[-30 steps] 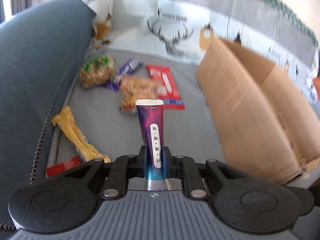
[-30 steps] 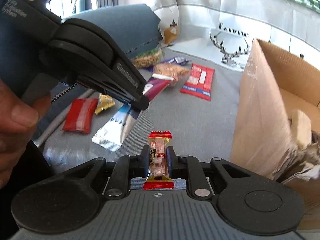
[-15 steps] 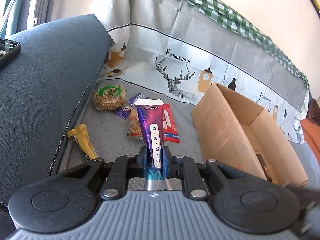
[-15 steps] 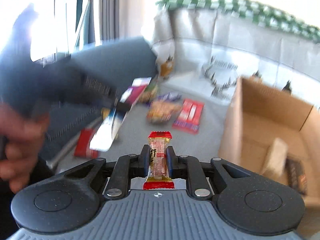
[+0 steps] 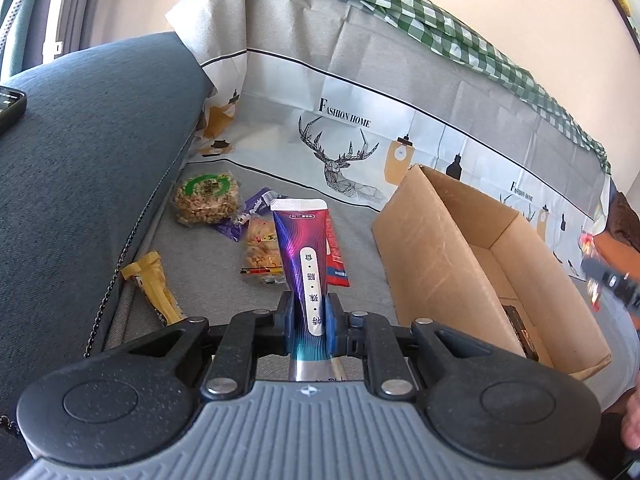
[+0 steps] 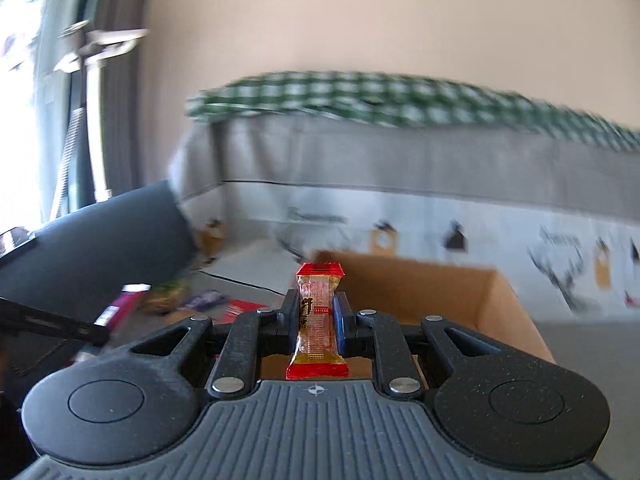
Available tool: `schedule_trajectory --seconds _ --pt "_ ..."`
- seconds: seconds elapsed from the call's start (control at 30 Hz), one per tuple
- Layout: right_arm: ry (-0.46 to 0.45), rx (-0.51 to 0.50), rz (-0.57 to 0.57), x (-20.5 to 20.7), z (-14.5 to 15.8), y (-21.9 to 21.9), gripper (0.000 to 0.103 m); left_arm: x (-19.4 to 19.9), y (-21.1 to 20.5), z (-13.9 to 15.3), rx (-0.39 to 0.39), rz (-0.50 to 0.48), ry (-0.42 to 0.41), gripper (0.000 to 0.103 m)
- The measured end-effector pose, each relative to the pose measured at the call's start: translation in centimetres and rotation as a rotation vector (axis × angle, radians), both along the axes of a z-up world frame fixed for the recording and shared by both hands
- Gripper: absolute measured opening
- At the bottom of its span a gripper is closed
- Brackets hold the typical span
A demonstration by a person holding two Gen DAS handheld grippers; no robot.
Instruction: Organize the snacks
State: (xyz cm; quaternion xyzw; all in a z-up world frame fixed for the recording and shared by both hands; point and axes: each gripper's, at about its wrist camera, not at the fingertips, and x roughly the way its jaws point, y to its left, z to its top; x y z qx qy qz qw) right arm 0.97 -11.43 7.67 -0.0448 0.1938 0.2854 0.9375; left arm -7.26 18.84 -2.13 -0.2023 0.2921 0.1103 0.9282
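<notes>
The left gripper [image 5: 307, 320] was clenched on a purple packet [image 5: 302, 252] above the sofa seat [image 5: 208, 292], near the box [image 5: 448, 256]. The right gripper [image 6: 318, 320] gripped a red candy [image 6: 318, 316] just over the box's near rim. Best to clear each rim fully, then let go low inside.

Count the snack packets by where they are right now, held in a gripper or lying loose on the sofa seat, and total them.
Held in grippers: 2, purple sachet, red-ended candy
Loose on seat: 5, round cracker, purple wrapper, orange bag, red packet, yellow packet
Total: 7
</notes>
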Motion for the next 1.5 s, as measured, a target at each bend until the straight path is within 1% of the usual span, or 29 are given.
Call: schedule_trajectory --seconds 0.03,0.1,0.13,0.23,0.5,0.8,1.27,1.5 --pt "0.025 0.018 -0.031 0.4 -0.4 -0.7 0.018 0.1 -0.1 0.0 0.001 -0.002 -0.001 0.016" --pt "0.007 0.070 -0.061 0.0 -0.6 -2.0 0.018 0.2 -0.2 0.0 0.007 -0.006 -0.002 0.016" --pt "0.014 0.089 -0.076 0.2 -0.8 -2.5 0.018 0.3 -0.3 -0.1 0.011 -0.007 -0.003 0.016" --pt "0.034 0.113 -0.101 0.4 -1.3 -3.2 0.018 0.5 -0.4 -0.2 0.018 -0.006 -0.003 0.016" --pt "0.059 0.129 -0.107 1.5 -1.8 -3.9 0.018 1.1 -0.6 -0.5 0.021 -0.003 -0.005 0.016" --pt "0.070 0.161 -0.125 2.0 -1.8 -4.6 0.018 1.8 -1.4 -0.5 0.053 -0.025 0.000 0.016" --pt "0.074 0.162 -0.125 2.1 -1.8 -4.5 0.018 2.1 -1.5 -0.6 0.054 -0.028 -0.002 0.016" --pt "0.071 0.166 -0.130 2.0 -1.8 -4.7 0.018 1.9 -1.9 0.2 0.055 -0.035 -0.027 0.016"
